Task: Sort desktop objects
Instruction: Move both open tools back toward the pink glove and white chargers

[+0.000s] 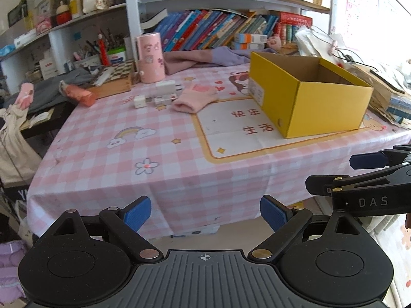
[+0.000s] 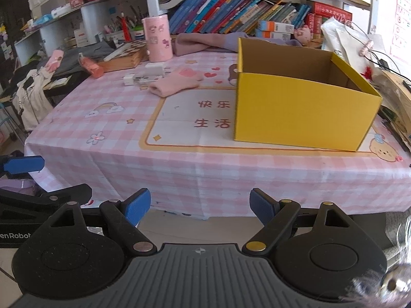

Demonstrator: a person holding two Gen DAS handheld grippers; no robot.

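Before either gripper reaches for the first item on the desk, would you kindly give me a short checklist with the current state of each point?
1. Left gripper open, nothing between its fingers: ok.
2. Right gripper open, nothing held: ok.
3. Yellow box upright with its top open: ok.
4. Box interior free of items: cannot tell, the floor is mostly hidden behind the near wall.
5. Pink sock and white chargers lie uncovered on the tablecloth, beside each other: ok.
6. Grippers near those items: not ok, both hover off the near table edge, short of everything.
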